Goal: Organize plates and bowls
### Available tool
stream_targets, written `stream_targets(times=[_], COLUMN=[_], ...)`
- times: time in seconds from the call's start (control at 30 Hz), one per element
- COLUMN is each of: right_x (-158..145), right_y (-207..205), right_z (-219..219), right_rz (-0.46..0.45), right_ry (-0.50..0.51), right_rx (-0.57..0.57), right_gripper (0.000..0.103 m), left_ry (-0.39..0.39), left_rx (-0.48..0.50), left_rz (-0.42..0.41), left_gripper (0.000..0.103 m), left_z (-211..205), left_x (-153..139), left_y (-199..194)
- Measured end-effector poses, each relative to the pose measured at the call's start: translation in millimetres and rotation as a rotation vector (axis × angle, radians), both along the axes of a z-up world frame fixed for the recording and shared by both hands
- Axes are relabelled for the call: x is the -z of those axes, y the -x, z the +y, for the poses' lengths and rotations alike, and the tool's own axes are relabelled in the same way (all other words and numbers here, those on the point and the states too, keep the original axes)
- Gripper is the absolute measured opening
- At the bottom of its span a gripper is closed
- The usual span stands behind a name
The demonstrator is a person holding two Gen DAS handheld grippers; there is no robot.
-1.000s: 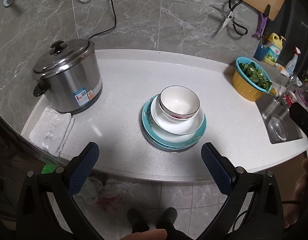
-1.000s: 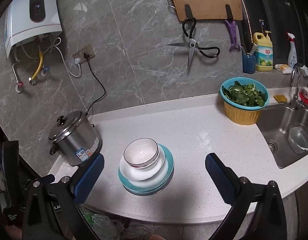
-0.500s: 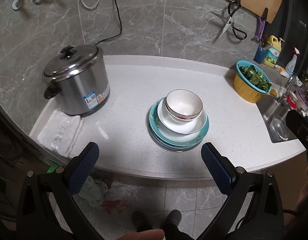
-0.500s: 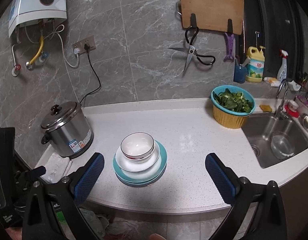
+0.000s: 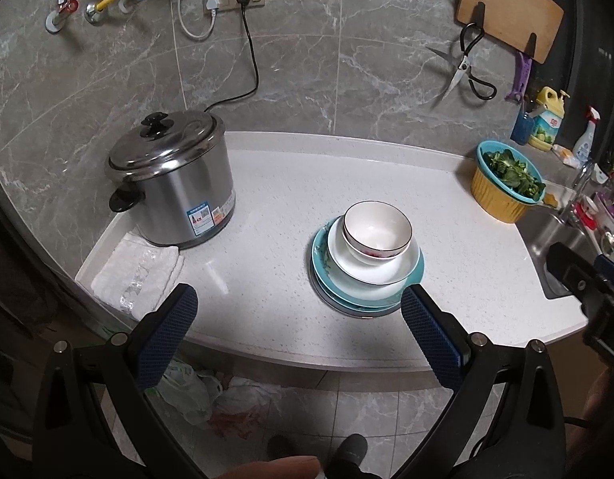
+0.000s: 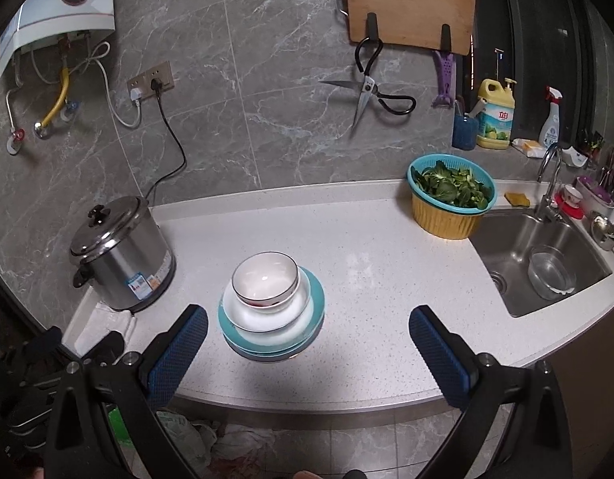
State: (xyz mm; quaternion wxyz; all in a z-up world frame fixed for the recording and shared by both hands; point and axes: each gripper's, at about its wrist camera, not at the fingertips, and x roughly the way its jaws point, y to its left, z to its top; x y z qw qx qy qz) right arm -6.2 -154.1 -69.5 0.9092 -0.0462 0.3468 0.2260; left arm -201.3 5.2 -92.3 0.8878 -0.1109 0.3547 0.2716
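A white bowl [image 5: 376, 229] with a dark rim sits on a wider white bowl [image 5: 370, 273], on a stack of teal plates [image 5: 326, 279] on the white counter [image 5: 275, 207]. The same bowl [image 6: 265, 277] and plates [image 6: 312, 315] show in the right wrist view. My left gripper [image 5: 299, 333] is open and empty, held off the counter's front edge, below and left of the stack. My right gripper [image 6: 307, 353] is open and empty, off the front edge, with the stack between its left finger and its middle.
A steel rice cooker [image 5: 171, 183] stands at the left beside a folded white cloth [image 5: 137, 275]. A yellow and teal basket of greens [image 6: 450, 195] stands by the sink [image 6: 542, 255], which holds a glass bowl. Scissors and a cutting board hang on the wall.
Both grippers have pulled back and up from the counter, so the stack looks smaller and farther. The stack has not moved. Both grippers stay open.
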Motion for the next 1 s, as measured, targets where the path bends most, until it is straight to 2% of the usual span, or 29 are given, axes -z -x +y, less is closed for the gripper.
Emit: stream_targets(times=[0.37,1.0], right_x=[7.3,7.8], right_y=[-6.3,-8.7], right_z=[5.8,9.8], right_rz=[0.044,0.030], right_ry=[0.027,0.052], right_rx=[0.006,-0.001], right_gripper=[0.103,0.103], left_ry=[-0.011,-0.006], left_rx=[0.005,0.011], left_rz=[-0.002,0.020], left_gripper=[0.103,0.103], left_z=[0.2,0.6], left_x=[-3.0,2.7], left_y=[-4.6,-16.1])
